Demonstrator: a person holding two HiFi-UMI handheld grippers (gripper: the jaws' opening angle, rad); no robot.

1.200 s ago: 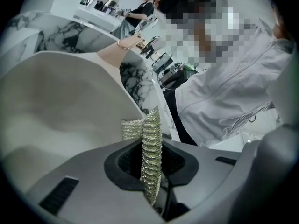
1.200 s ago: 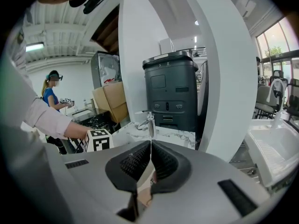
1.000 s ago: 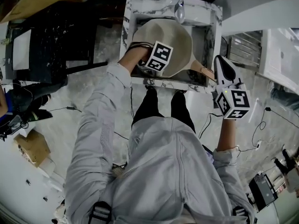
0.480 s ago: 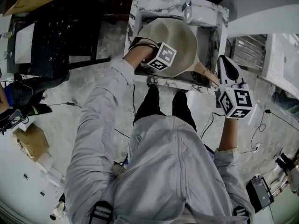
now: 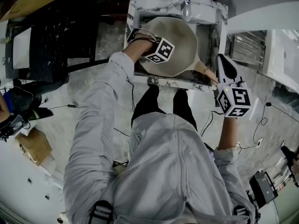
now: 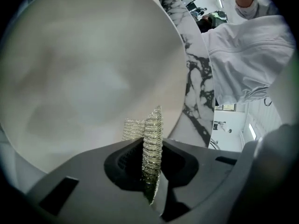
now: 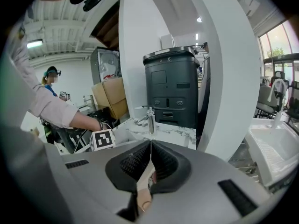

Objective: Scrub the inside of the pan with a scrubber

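Observation:
A beige pan (image 5: 180,41) lies in the marble-edged sink (image 5: 173,82). My left gripper (image 5: 163,54) reaches down into the pan under its marker cube. In the left gripper view the jaws (image 6: 150,160) are shut on a silvery mesh scrubber (image 6: 150,139), which pokes out against the pan's pale inner surface (image 6: 84,55). My right gripper (image 5: 223,68) stands at the sink's near right corner, at the end of the tan pan handle (image 5: 205,71). In the right gripper view its jaws (image 7: 150,148) are shut on that handle (image 7: 142,192).
A chrome faucet (image 5: 186,8) rises at the sink's far side. A dark grey machine (image 7: 173,87) stands behind it. A black table (image 5: 51,36) is at the left, a white rack unit (image 5: 280,55) at the right. Cables and a cardboard box (image 5: 32,146) lie on the floor.
The left gripper with the scrubber has shifted a little across the pan, away from me. The right gripper has stayed on the handle.

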